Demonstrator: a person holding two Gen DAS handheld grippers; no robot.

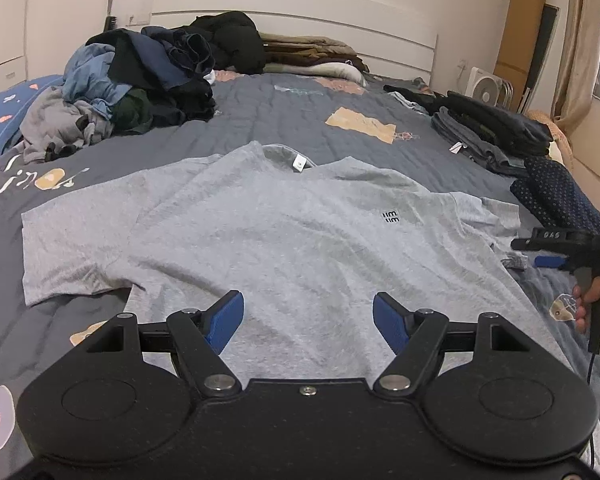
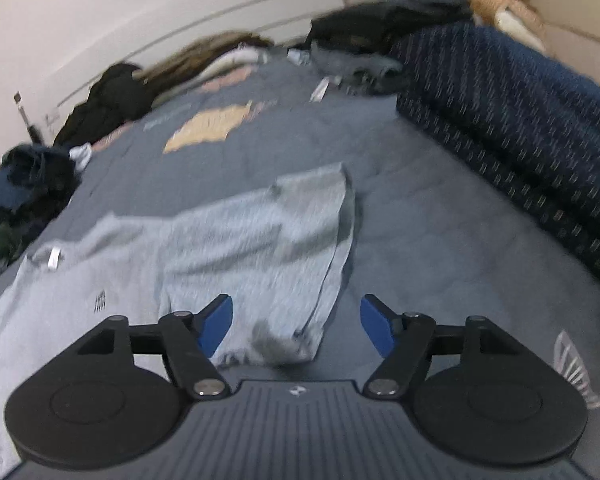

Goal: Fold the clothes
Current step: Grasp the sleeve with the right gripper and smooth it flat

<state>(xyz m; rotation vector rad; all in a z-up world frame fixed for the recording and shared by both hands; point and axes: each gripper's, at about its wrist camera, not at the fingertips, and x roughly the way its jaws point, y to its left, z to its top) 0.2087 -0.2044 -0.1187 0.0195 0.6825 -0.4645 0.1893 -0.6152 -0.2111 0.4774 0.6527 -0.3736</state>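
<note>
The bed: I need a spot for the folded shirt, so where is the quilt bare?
Bare grey quilt lies beyond the spread light-grey T-shirt's collar, between the heap of dark and blue unfolded clothes and the stack of dark folded clothes. Both those sides and the headboard end are crowded.

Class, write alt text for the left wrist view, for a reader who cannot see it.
A grey T-shirt lies spread flat, front up, on a grey-blue bedspread, with the open left gripper over its lower part, holding nothing. A heap of unfolded clothes sits at the far left, folded dark garments at the right.
</note>
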